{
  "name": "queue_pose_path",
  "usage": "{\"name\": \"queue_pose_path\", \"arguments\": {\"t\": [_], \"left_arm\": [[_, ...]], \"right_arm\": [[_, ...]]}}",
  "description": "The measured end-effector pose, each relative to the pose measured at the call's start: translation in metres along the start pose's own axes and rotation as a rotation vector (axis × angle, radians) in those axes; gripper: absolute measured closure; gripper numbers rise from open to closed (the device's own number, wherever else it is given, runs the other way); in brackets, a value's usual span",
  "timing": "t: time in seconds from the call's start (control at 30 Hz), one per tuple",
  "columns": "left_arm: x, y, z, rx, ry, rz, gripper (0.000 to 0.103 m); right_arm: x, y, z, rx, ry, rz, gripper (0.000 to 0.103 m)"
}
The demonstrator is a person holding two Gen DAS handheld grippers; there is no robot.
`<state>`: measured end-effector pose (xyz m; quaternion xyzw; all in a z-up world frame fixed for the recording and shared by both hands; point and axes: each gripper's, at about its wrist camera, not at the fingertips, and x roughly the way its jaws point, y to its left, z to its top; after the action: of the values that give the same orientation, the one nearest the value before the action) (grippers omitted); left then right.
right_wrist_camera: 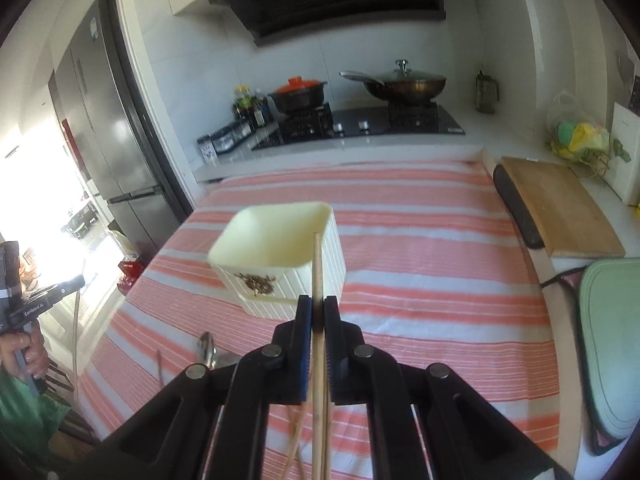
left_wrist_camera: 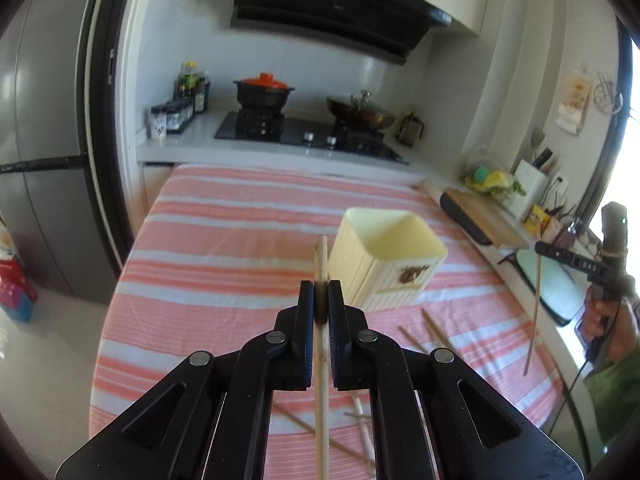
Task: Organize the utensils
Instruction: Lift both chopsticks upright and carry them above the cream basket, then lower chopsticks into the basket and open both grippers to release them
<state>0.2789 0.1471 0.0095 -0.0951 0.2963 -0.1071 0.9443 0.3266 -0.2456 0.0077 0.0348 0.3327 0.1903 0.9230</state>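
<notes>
Left wrist view, items as seen:
- My left gripper (left_wrist_camera: 321, 296): jaws clamped on one wooden chopstick (left_wrist_camera: 320, 264), tip poking out fwd past the pads, shaft running back under the camera.
- Cream utensil holder (left_wrist_camera: 386, 258): upright on striped cloth (left_wrist_camera: 224, 240), just ahead & right of that tip; brown motif on its near face; inside looks bare.
- Loose chopsticks (left_wrist_camera: 434, 330) on cloth, near side of holder; more lie below my fingers (count unclear, blurred).
- My right gripper (left_wrist_camera: 576, 264) at frame edge w/ its own chopstick (left_wrist_camera: 534, 308) hanging down, off the cloth.

Right wrist view:
- Right gripper (right_wrist_camera: 318, 304): closed on second chopstick (right_wrist_camera: 317, 264), tip overlapping holder (right_wrist_camera: 280, 256) near its right corner; touching or not, can't tell.
- Spoon (right_wrist_camera: 206, 350) on cloth (right_wrist_camera: 420, 240), left of my fingers; thin sticks lie under the gripper.
- Left gripper (right_wrist_camera: 44, 300) far left, held in a hand (right_wrist_camera: 28, 354).
- Bkgd: hob w/ red-lidded pot (right_wrist_camera: 298, 94) & lidded wok (right_wrist_camera: 404, 82); wood board (right_wrist_camera: 556, 204) right of cloth.
</notes>
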Motion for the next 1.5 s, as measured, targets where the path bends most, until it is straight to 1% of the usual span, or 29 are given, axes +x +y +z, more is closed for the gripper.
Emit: {"name": "queue_pose_path", "arguments": {"t": [0.13, 0.23, 0.3, 0.47, 0.6, 0.7, 0.8, 0.9, 1.0, 1.13, 1.23, 1.33, 1.37, 1.4, 1.43, 1.47, 1.5], "left_arm": [[-0.006, -0.010, 0.032, -0.014, -0.072, -0.035, 0.098], [0.004, -0.019, 0.059, -0.009, -0.110, -0.050, 0.098], [0.019, -0.024, 0.078, -0.005, -0.117, -0.054, 0.098], [0.070, -0.041, 0.124, -0.018, -0.120, -0.058, 0.098], [0.110, -0.059, 0.151, -0.021, -0.131, -0.052, 0.098], [0.138, -0.072, 0.164, -0.012, -0.150, -0.039, 0.098], [0.161, -0.080, 0.166, -0.003, -0.177, -0.013, 0.098], [0.185, -0.083, 0.163, -0.014, -0.202, 0.018, 0.099], [0.208, -0.083, 0.156, -0.031, -0.221, 0.056, 0.098], [0.237, -0.082, 0.134, -0.027, -0.215, 0.096, 0.098], [0.253, -0.080, 0.117, -0.016, -0.154, 0.088, 0.098], [0.254, -0.083, 0.102, 0.020, -0.082, 0.049, 0.097], [0.253, -0.083, 0.098, 0.039, -0.056, 0.049, 0.095], [0.252, -0.085, 0.095, 0.059, -0.024, 0.048, 0.082], [0.248, -0.086, 0.094, 0.069, 0.008, 0.045, 0.074], [0.243, -0.086, 0.094, 0.068, 0.029, 0.042, 0.060], [0.236, -0.084, 0.095, 0.062, 0.046, 0.037, 0.052]], "right_arm": [[-0.014, 0.020, 0.021, -0.020, -0.113, 0.007, 0.097], [-0.009, 0.031, 0.045, -0.030, -0.168, 0.020, 0.097], [0.006, 0.037, 0.062, -0.030, -0.182, 0.034, 0.097], [0.055, 0.049, 0.104, -0.043, -0.194, 0.017, 0.097], [0.085, 0.050, 0.134, -0.047, -0.225, 0.019, 0.097], [0.101, 0.049, 0.152, -0.052, -0.262, 0.022, 0.097], [0.115, 0.044, 0.163, -0.054, -0.292, 0.023, 0.097], [0.128, 0.037, 0.164, -0.064, -0.325, 0.020, 0.097], [0.142, 0.026, 0.159, -0.048, -0.337, 0.022, 0.097], [0.165, 0.011, 0.141, -0.024, -0.294, 0.023, 0.097], [0.178, 0.004, 0.125, -0.020, -0.229, 0.023, 0.097], [0.183, 0.001, 0.106, -0.017, -0.138, 0.040, 0.097], [0.184, 0.003, 0.099, -0.024, -0.107, 0.041, 0.096], [0.184, 0.004, 0.093, -0.033, -0.075, 0.045, 0.095], [0.185, 0.005, 0.089, -0.039, -0.037, 0.043, 0.095], [0.185, 0.006, 0.086, -0.041, 0.002, 0.030, 0.095], [0.184, 0.007, 0.085, -0.037, 0.034, 0.017, 0.089]]}}
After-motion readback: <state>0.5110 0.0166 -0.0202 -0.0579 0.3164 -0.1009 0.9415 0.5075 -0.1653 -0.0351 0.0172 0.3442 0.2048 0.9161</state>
